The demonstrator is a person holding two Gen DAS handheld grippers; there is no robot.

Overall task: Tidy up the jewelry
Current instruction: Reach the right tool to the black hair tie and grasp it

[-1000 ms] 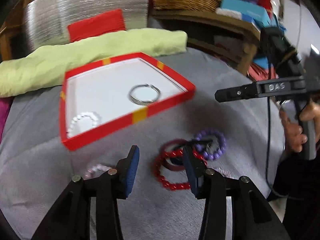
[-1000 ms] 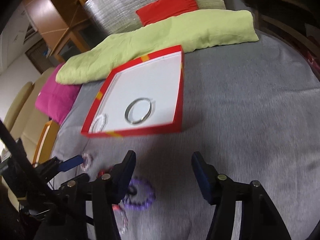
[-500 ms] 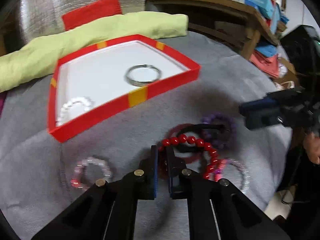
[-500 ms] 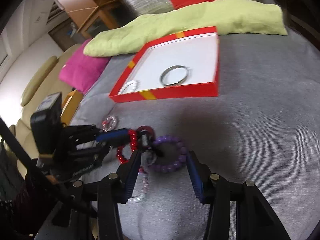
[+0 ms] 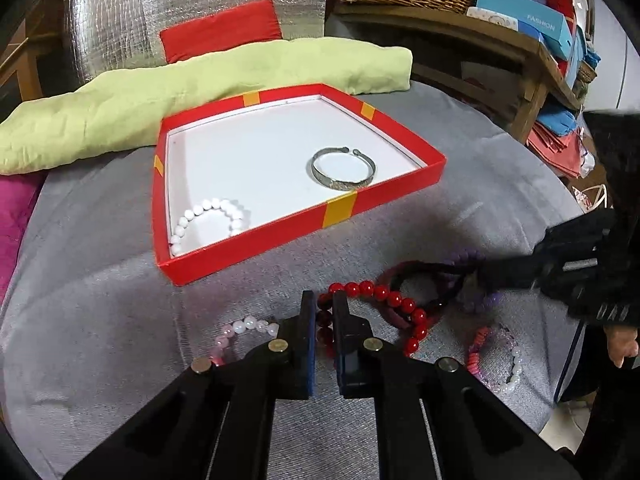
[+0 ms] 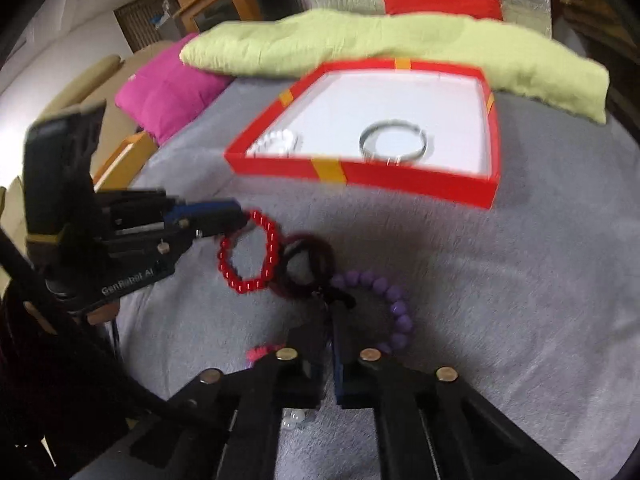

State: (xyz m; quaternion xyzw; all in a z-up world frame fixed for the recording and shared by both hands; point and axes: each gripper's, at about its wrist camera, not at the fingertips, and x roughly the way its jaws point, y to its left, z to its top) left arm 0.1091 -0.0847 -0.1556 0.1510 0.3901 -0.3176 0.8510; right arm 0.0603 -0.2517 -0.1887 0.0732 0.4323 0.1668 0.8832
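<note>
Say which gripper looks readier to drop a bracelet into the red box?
Left, probably: the left gripper is shut on the red bead bracelet, the red box straight ahead. The right gripper is shut amid the purple bracelet and dark cord; its catch is unclear.

Count: one red cardboard tray (image 5: 400, 194) holding two bracelets: white beaded bracelet (image 5: 208, 220), silver metal bangle (image 5: 343, 168). Five loose on grey cloth.

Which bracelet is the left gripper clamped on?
The red bead bracelet, pinched in the left gripper. It lies on the grey cloth beside the purple bead bracelet, unlike the white bead bracelet in the red tray.
</note>
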